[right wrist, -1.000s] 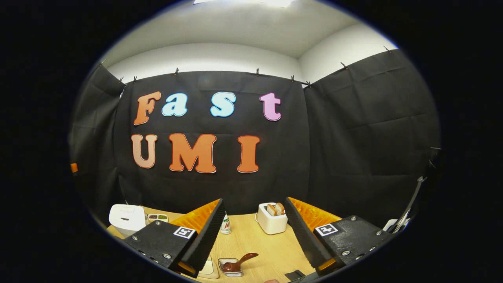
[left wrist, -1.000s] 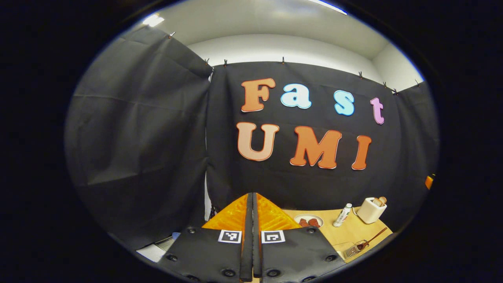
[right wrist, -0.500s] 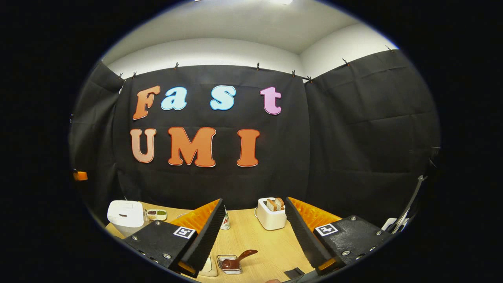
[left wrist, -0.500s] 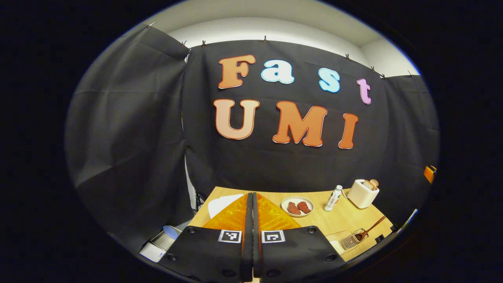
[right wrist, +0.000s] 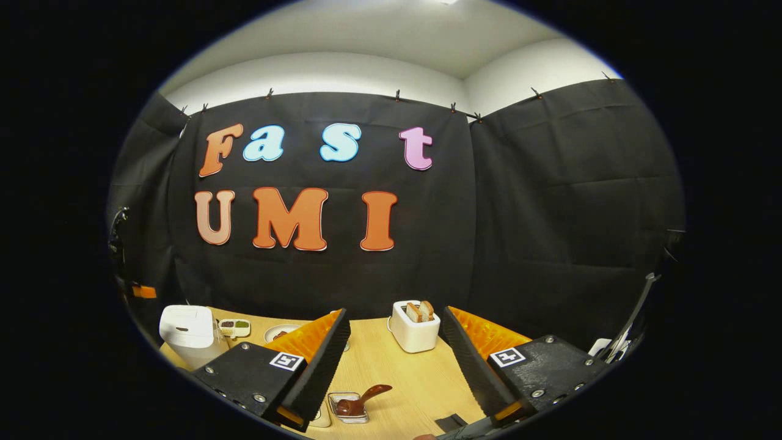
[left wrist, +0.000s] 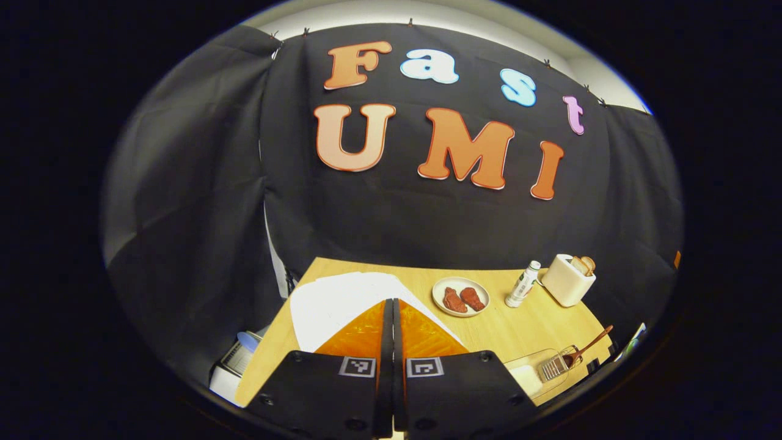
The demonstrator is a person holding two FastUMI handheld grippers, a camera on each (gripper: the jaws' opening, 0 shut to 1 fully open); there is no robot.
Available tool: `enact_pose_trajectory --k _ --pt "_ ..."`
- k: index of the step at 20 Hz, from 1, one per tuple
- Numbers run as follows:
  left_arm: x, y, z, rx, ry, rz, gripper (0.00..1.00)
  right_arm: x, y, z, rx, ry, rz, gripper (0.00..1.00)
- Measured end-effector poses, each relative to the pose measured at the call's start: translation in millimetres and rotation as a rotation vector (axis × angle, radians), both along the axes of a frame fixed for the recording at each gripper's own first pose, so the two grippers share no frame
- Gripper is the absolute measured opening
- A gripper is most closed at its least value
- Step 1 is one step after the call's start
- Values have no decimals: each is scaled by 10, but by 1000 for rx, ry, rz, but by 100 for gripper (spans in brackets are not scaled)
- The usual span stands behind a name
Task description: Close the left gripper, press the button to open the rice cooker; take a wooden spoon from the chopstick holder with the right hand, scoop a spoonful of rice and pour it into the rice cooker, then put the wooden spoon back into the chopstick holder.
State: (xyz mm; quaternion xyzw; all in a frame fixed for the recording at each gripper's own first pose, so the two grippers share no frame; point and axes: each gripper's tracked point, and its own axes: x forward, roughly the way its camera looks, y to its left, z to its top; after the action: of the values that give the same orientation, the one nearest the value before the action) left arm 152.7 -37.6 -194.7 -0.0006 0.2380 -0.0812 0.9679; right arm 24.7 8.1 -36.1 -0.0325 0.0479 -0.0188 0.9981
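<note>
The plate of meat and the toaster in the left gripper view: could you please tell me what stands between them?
In the left gripper view, a small white bottle stands upright on the table between the plate of meat and the toaster.

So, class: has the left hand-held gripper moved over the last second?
Yes. The left hand-held gripper has tipped downward: in its view the wall cloth has slid up and more of the table, with the plate, shows.

The left gripper (left wrist: pixel 391 330) tips downward, so more of the desk (left wrist: pixel 489 330) shows, and the white rice cooker (left wrist: pixel 342 302) comes into sight just beyond its fingers.
</note>
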Motion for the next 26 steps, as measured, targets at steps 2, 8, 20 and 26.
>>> enact_pose_trajectory --k 2,8,20,26 --pt "54 -48 -226 3 42 -18 5 15 2 -34 -6 8 -2 95" --pt "167 -84 -798 10 167 -27 5 48 -37 -123 -16 36 -25 95" --pt "174 -15 -1208 18 310 -8 5 76 -81 -284 48 64 -27 95" --pt "237 -5 -934 17 247 7 5 49 -109 -278 27 61 -29 95"
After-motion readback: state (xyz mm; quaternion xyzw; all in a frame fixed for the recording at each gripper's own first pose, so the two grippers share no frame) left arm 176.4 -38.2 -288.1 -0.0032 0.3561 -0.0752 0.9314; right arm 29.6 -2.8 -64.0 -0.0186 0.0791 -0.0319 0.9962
